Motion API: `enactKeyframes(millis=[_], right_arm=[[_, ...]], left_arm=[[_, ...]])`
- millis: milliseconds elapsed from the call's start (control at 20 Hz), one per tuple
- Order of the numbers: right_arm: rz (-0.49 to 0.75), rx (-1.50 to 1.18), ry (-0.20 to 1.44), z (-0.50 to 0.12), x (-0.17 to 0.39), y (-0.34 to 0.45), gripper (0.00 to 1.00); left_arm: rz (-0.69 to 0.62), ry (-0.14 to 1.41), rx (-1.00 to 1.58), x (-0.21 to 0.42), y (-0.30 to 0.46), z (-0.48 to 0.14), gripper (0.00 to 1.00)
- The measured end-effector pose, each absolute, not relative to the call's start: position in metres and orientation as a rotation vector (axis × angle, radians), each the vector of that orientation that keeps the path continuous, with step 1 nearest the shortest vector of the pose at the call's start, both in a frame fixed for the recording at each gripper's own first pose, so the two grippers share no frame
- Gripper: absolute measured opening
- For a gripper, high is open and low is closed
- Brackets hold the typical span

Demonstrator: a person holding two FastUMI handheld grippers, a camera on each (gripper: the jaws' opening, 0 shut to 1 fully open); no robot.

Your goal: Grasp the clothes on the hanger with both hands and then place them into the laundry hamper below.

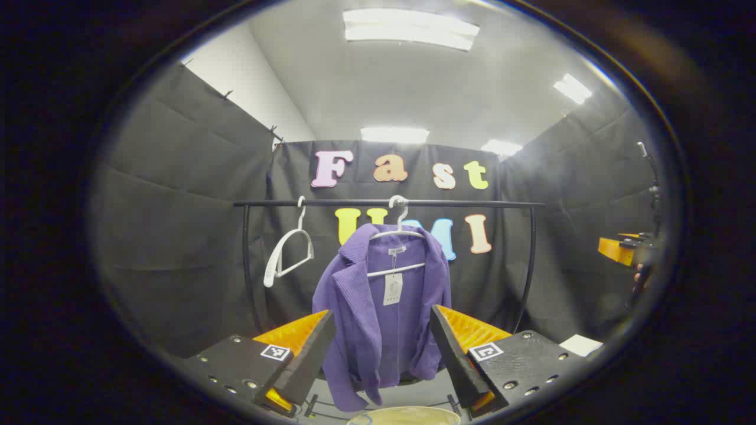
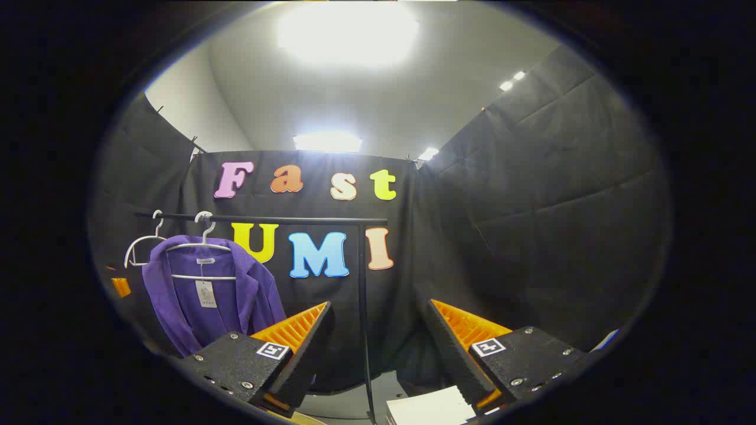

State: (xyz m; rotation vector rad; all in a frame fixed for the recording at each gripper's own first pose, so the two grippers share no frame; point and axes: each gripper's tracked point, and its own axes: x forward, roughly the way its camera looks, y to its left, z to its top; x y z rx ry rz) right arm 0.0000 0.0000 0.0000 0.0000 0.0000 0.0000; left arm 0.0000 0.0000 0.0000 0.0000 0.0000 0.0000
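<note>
Fingers of our left hand-held gripper (image 1: 381, 360) stand apart at the bottom of the frame, our right hand-held gripper (image 2: 378, 354) likewise. Beyond, the purple jacket (image 1: 378, 307) hangs frame-centre on its hanger (image 1: 397, 236); we should pinch both shoulders evenly, then lift clear toward the hamper (image 1: 407, 416) rim below.

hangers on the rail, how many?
2: an empty hanger toward the rail's left end, and a hanger holding the purple jacket mid-rail. None looks hidden.
</note>
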Motion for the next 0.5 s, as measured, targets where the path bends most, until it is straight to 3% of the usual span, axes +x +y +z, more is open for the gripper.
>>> enactKeyframes(millis=[500], right_arm=[[0.069, -0.022, 0.025, -0.005, -0.001, 0.023, 0.93]], left_arm=[[0.004, 0.053, 0.012, -0.024, -0.014, -0.024, 0.96]])
